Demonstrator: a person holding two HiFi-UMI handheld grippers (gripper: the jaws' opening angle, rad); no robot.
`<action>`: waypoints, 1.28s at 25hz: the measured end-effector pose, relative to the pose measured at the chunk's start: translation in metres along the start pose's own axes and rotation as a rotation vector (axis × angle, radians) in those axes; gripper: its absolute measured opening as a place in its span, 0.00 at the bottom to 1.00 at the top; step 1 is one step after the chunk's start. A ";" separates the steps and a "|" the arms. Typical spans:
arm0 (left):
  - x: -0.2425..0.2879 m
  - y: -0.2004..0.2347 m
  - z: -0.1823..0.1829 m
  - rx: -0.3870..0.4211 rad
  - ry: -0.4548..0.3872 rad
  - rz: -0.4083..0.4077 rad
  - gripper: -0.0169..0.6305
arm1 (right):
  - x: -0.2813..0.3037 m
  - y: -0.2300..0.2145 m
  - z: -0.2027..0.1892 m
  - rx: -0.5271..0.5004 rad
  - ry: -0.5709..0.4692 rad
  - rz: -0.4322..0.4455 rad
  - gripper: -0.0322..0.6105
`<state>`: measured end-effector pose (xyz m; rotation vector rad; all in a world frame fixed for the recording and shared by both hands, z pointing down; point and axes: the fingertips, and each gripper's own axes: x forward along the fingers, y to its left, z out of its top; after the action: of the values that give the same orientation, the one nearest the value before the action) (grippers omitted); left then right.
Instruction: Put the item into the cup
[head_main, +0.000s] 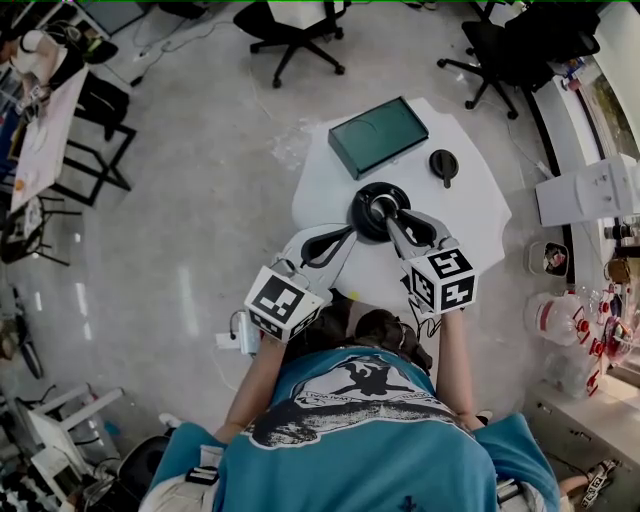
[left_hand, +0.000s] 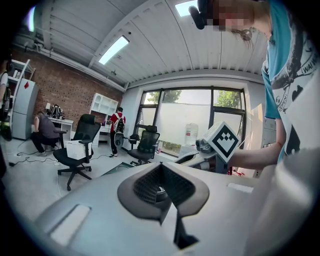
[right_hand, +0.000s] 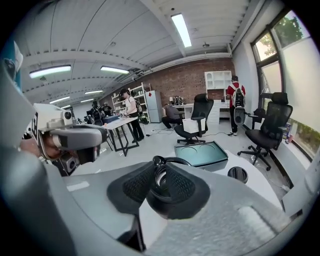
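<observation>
**Both tools on the cup at mid-surface**

Here we are over the white surface (head_main: 470, 215), and both tools meet at the black cup (head_main: 362, 207), which stands upright near the middle. The left tool (head_main: 353, 230) comes in from the cup's left side; in the left gripper view its pads are drawn together into a tight V, nipping the cup's dark edge (left_hand: 159, 189). The right tool (head_main: 385, 212) reaches right over the cup's mouth. In the right gripper view its pads sit a narrow gap apart, pinching a small shiny item (right_hand: 161, 176) just at the opening, with the cup's black rim (right_hand: 172, 202) curving underneath. What that item is, I can't make out. Beyond the cup lies a green tray (head_main: 378, 135), and a black lid (head_main: 444, 163) rests to its right, well apart from the cup.
</observation>
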<state>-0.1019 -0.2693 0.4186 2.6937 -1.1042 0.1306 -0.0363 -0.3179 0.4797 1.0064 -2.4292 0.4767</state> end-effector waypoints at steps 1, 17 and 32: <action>-0.001 -0.001 -0.001 0.000 0.000 0.000 0.03 | -0.004 0.003 0.003 0.009 -0.018 0.005 0.17; -0.009 -0.045 0.002 0.005 -0.032 0.041 0.03 | -0.060 0.036 0.012 0.067 -0.190 0.119 0.17; -0.016 -0.115 -0.003 0.049 -0.010 0.064 0.03 | -0.129 0.038 -0.005 0.126 -0.307 0.148 0.17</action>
<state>-0.0326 -0.1784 0.3988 2.7055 -1.2057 0.1572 0.0177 -0.2165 0.4093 1.0192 -2.7914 0.5670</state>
